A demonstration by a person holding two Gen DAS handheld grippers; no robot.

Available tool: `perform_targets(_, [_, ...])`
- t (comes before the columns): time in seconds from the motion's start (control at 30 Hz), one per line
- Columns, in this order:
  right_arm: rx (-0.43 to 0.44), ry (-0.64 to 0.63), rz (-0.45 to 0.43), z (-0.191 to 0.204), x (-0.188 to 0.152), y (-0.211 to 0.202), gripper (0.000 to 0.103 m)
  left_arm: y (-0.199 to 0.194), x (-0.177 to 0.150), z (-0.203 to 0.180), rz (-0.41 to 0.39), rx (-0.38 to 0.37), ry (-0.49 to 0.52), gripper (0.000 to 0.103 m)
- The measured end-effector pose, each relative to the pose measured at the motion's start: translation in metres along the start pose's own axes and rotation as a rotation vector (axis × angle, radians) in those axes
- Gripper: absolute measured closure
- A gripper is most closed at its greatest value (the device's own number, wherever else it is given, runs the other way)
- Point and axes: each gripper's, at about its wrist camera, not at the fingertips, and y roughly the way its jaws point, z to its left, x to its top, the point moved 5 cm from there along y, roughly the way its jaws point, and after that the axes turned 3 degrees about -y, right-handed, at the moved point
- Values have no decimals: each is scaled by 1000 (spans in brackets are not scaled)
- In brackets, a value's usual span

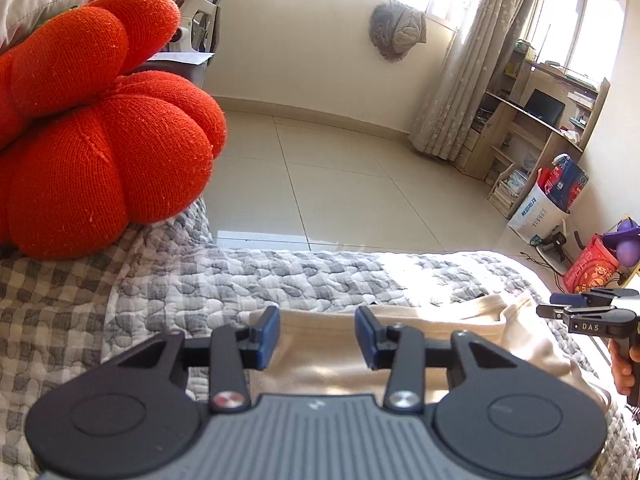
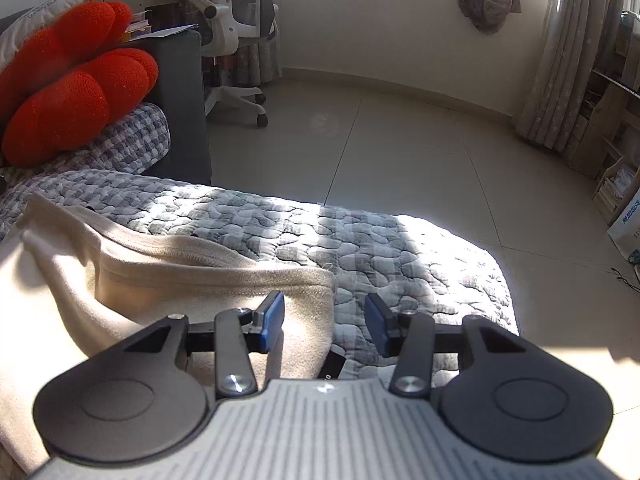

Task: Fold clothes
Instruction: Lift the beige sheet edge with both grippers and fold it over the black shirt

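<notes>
A cream garment (image 1: 400, 344) lies on the grey checked quilt (image 1: 280, 276) of a bed. My left gripper (image 1: 318, 334) hovers open over the garment's far edge, nothing between its blue pads. In the right wrist view the same cream garment (image 2: 160, 284) is bunched at the left, its hemmed corner reaching toward the middle. My right gripper (image 2: 325, 322) stands open above that corner, the left pad (image 2: 272, 316) over cloth and the right pad over quilt (image 2: 380, 248). The right gripper (image 1: 588, 312) also shows at the left view's right edge, held by a hand (image 1: 624, 368).
A large orange knitted cushion (image 1: 92, 136) sits on the bed at the left. Beyond the bed's edge is tiled floor (image 1: 340, 176). A white office chair (image 2: 236, 40), curtains (image 2: 568, 52), wooden shelves (image 1: 532, 136) and bags (image 1: 552, 204) line the room.
</notes>
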Motion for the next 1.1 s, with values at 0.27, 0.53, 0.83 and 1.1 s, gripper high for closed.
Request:
perform_targets(0.27, [-68, 4, 3, 7, 1, 15, 101, 31, -19, -11, 51, 121, 124, 61])
perform_targets(0.53, [-130, 91, -17, -16, 9, 10, 101, 45, -23, 2, 59, 201, 106, 101])
perform_targets(0.83, [17, 77, -38, -10, 9, 7, 78, 38, -16, 21, 32, 188, -39, 101])
perform_targets(1.1, [-20, 16, -6, 4, 5, 24, 94, 34, -15, 26, 35, 190, -66, 101])
